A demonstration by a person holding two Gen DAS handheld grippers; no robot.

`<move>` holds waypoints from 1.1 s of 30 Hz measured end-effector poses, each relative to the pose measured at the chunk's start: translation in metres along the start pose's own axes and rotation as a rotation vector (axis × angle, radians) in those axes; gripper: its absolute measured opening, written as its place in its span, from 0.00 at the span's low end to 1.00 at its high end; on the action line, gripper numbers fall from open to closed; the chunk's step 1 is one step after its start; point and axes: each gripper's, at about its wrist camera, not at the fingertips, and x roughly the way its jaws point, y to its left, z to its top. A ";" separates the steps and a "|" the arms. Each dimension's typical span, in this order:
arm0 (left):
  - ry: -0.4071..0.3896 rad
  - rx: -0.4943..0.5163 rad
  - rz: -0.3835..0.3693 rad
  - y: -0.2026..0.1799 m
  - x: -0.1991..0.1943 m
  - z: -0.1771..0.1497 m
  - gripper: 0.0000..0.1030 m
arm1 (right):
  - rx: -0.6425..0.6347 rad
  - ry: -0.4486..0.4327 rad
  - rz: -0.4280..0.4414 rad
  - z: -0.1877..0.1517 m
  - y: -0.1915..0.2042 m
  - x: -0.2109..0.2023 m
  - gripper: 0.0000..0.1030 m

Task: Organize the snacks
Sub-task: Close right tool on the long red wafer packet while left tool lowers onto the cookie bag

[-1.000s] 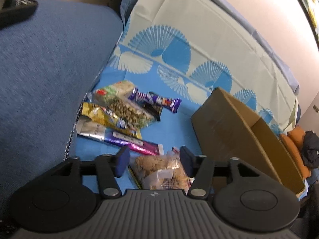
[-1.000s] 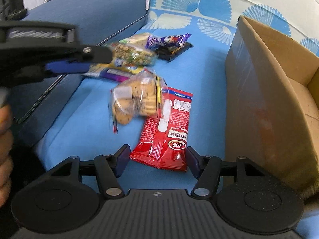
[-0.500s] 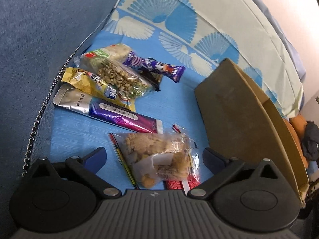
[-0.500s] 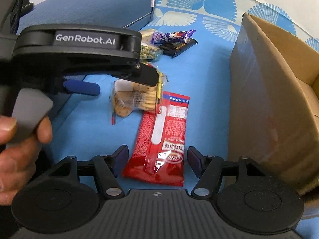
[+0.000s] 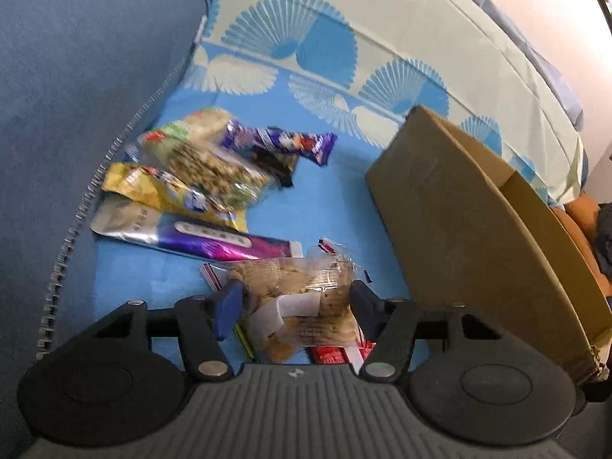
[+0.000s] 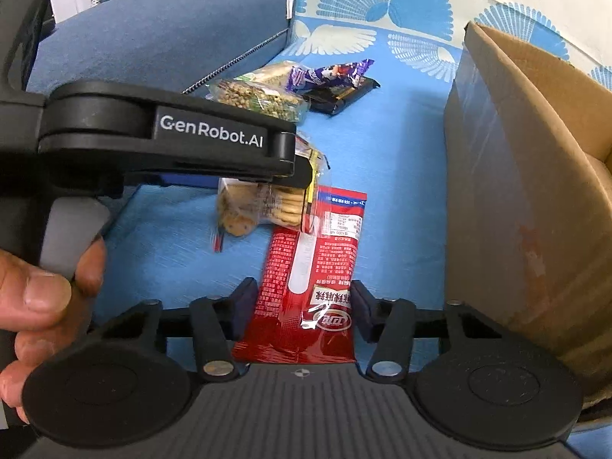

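Blue sofa cushion (image 5: 76, 88): fills the left side of the left wrist view; in the right wrist view it lies at upper left.
Zipper seam (image 5: 72, 229): runs along the cushion's edge, from the middle of the left wrist frame down to lower left.
Patterned cloth (image 5: 325, 210): bright blue in the centre of both views, pale with blue fan shapes toward the top.
Wall (image 5: 535, 11): plain, pinkish, upper right of the left wrist frame.
Orange item (image 5: 581, 210): right edge of the left wrist frame, blurred, with something dark just beside it.
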 end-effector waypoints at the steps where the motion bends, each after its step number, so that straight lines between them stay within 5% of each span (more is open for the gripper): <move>1: -0.018 -0.007 0.007 0.002 -0.005 0.000 0.62 | 0.002 -0.003 0.000 0.000 0.000 -0.001 0.49; 6: -0.057 -0.069 0.049 0.012 -0.031 0.000 0.53 | 0.003 -0.025 -0.009 -0.004 0.003 -0.010 0.48; 9: -0.036 -0.099 0.069 0.015 -0.047 -0.003 0.41 | 0.003 -0.030 0.002 -0.010 0.004 -0.019 0.48; 12: 0.004 -0.120 0.101 0.017 -0.058 -0.008 0.40 | -0.003 -0.005 0.024 -0.016 0.003 -0.023 0.48; 14: 0.024 -0.147 0.101 0.021 -0.061 -0.010 0.45 | 0.002 0.019 0.037 -0.018 0.003 -0.023 0.49; 19: 0.021 -0.140 0.090 0.017 -0.058 -0.011 0.81 | 0.017 0.009 0.032 -0.020 0.001 -0.023 0.51; 25: 0.070 -0.106 0.105 0.009 -0.041 -0.012 0.93 | 0.034 -0.001 0.046 -0.018 -0.005 -0.021 0.55; 33: 0.122 -0.117 0.106 0.009 -0.023 -0.013 0.93 | 0.030 -0.004 0.058 -0.022 -0.008 -0.016 0.59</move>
